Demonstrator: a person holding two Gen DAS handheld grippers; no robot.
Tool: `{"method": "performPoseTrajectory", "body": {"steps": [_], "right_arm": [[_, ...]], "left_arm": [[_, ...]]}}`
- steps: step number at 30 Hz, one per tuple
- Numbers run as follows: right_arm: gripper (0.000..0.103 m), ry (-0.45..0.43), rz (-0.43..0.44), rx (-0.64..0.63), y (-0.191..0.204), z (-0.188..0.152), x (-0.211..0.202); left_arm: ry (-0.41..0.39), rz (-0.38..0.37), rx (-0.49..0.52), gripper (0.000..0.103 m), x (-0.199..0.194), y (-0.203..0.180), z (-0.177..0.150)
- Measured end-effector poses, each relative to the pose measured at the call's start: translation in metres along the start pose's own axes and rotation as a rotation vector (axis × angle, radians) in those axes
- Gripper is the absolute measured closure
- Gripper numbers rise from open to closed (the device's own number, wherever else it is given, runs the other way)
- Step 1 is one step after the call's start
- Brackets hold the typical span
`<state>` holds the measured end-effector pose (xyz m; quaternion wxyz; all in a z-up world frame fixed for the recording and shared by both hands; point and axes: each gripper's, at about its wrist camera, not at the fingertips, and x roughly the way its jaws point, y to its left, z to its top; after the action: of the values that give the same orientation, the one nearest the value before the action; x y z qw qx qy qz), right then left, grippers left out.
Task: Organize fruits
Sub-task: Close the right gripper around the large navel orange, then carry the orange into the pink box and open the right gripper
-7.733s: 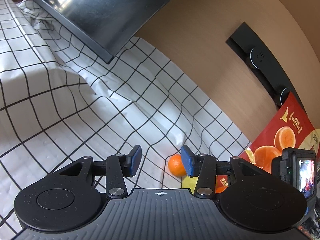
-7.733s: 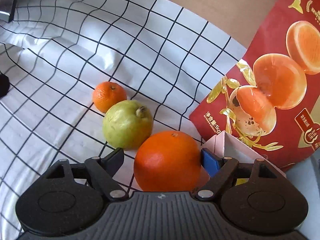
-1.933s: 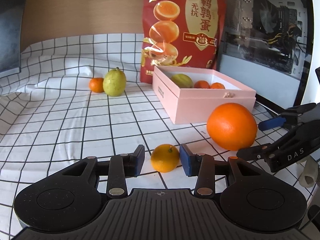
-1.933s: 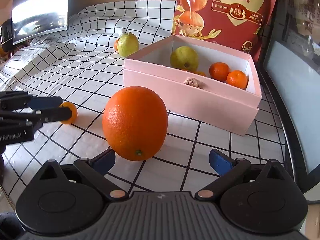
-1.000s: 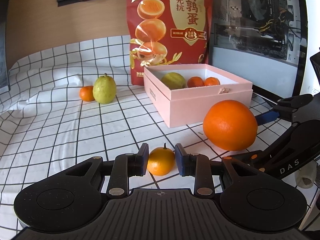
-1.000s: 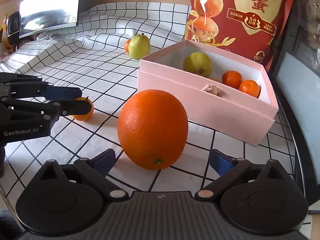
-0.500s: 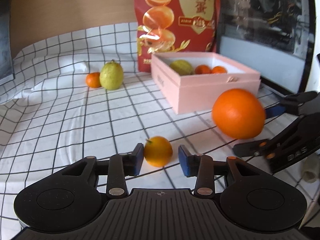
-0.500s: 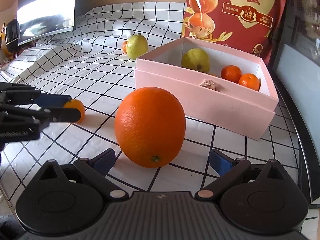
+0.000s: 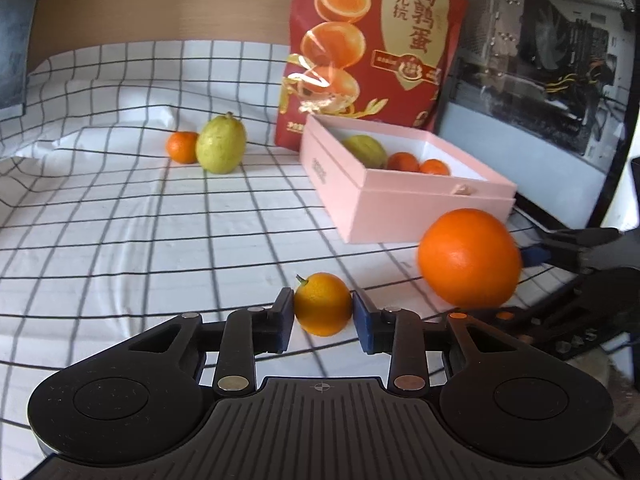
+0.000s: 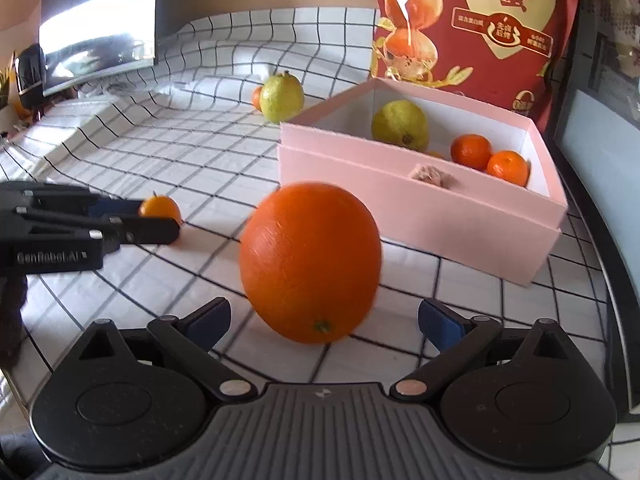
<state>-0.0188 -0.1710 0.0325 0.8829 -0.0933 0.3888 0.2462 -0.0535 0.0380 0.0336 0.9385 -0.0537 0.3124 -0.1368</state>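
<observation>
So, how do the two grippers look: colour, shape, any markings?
Both are matte black. The left gripper and right gripper each have two round discs, a ribbed centre plate, silver rivets and blue pads. White lettering runs along the left one's side, blurred.

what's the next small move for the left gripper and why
Probably lift. The left gripper has just been closing, and its pads now sit against both sides of the small orange, which rests on the checked cloth. Raising it a little would test the grip before carrying it to the pink box.
</observation>
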Motion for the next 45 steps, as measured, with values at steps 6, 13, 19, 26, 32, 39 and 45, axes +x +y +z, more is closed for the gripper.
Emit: {"method": "performPoseTrajectory", "body": {"steps": [6, 13, 19, 26, 32, 39, 45], "right_arm": [[0.004, -0.013, -0.020, 0.008, 0.006, 0.014, 0.016], [0.017, 0.007, 0.006, -0.002, 0.007, 0.015, 0.021], [0.030, 0.002, -0.009, -0.010, 0.012, 0.016, 0.020], [0.033, -0.001, -0.016, -0.021, 0.011, 0.016, 0.017], [0.033, 0.011, -0.008, -0.011, 0.011, 0.017, 0.016], [0.034, -0.036, -0.014, 0.029, 0.000, 0.038, -0.002], [0.034, -0.164, -0.112, 0.039, -0.013, 0.115, -0.044]], "left_arm": [[-0.018, 0.049, 0.064, 0.067, -0.002, -0.014, -0.003], [-0.029, 0.094, 0.097, 0.067, -0.001, -0.023, -0.004], [-0.023, 0.097, 0.094, 0.067, 0.000, -0.021, -0.005], [-0.007, 0.093, 0.087, 0.067, 0.002, -0.020, -0.004], [-0.003, 0.058, 0.051, 0.067, 0.003, -0.016, -0.003], [-0.032, -0.019, -0.016, 0.067, 0.013, -0.015, 0.030], [-0.105, -0.074, -0.078, 0.067, 0.033, -0.021, 0.105]]}}
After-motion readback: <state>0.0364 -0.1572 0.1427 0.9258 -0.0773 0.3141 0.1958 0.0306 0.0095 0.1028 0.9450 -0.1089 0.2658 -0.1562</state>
